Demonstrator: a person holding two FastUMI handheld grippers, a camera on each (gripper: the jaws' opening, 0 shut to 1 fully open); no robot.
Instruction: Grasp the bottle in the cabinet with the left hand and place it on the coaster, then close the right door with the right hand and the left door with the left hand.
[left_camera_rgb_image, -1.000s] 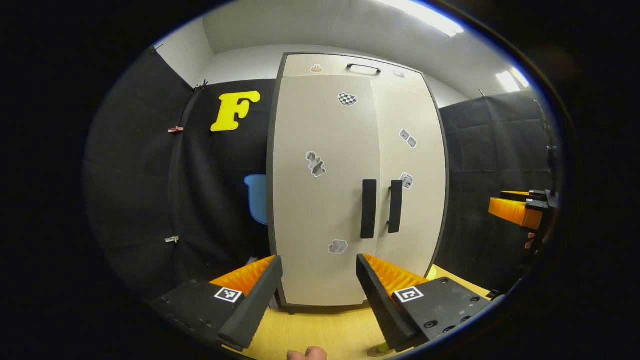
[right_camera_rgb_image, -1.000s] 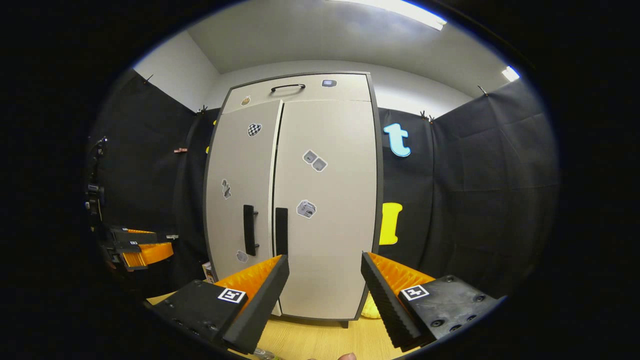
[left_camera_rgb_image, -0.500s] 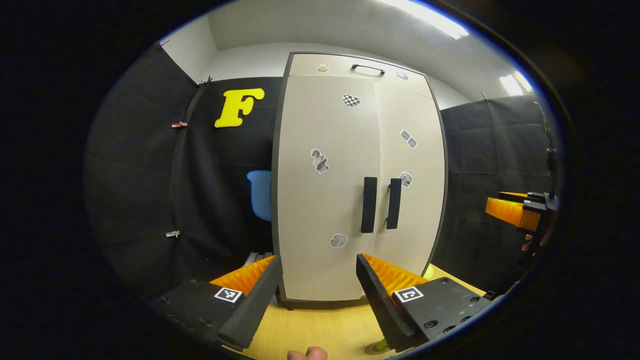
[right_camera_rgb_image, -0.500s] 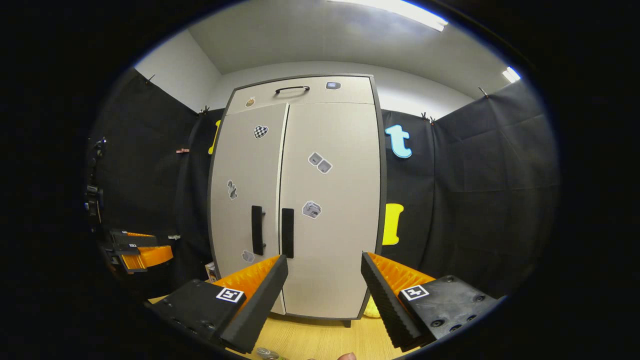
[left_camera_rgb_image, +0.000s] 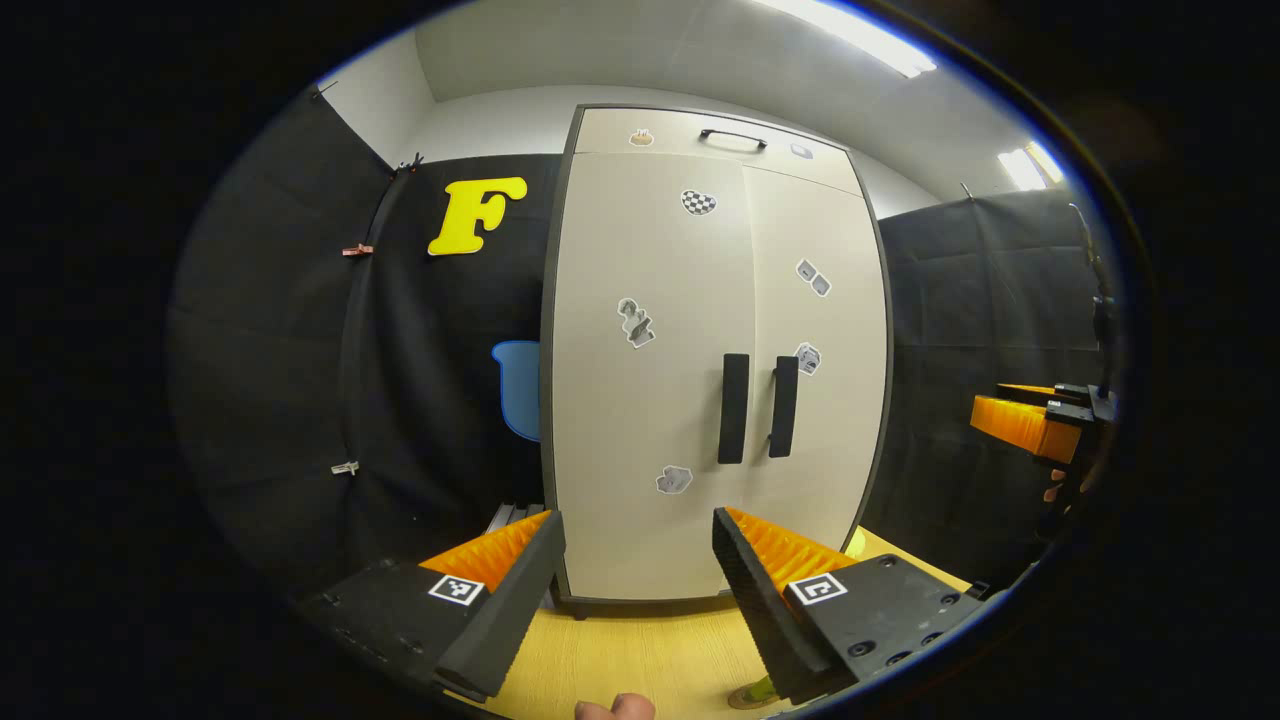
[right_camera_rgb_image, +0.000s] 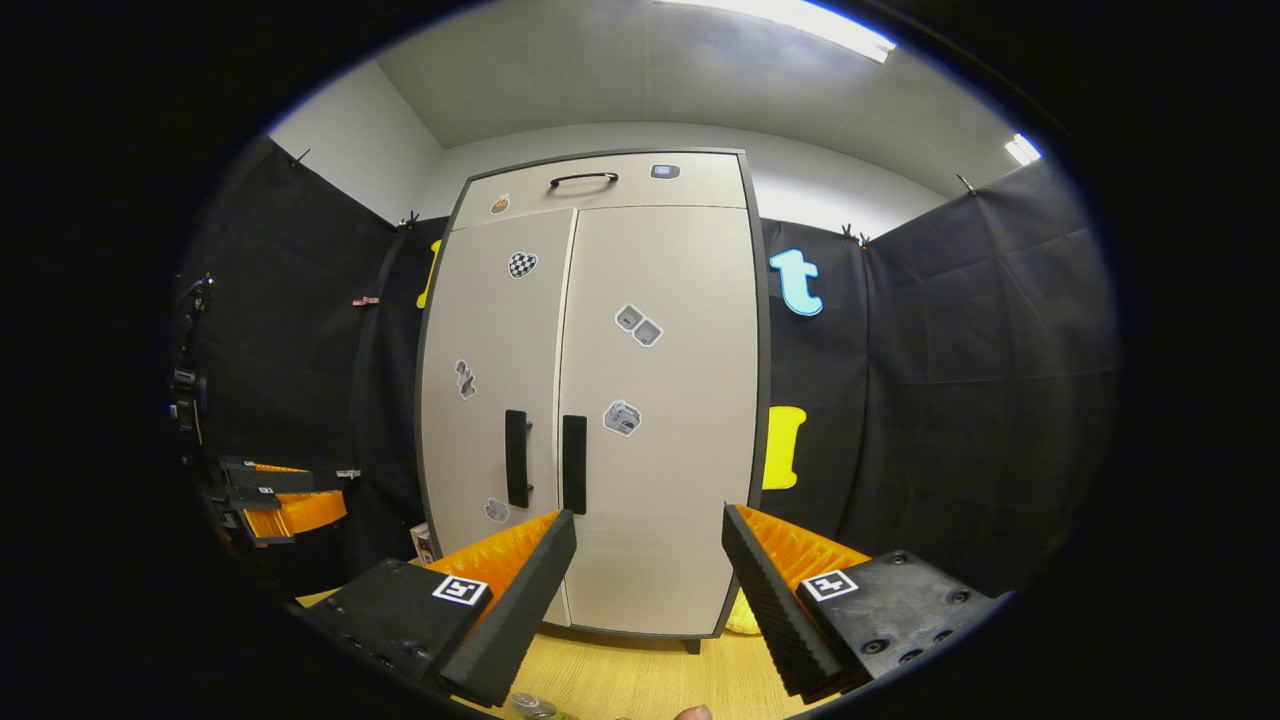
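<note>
Both cabinet doors (left_camera_rgb_image: 700, 380) closed — jaws apart.

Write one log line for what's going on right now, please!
cabinet: both doors shut | left gripper: open, holding nothing, facing left door handle | right gripper: open, holding nothing | bottle: likely standing on table at bottom edge

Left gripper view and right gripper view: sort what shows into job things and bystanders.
Job: cabinet, left door, right door, door handles, left gripper, right gripper.
Bystanders: stickers on the doors, top drawer handle, yellow table.
</note>
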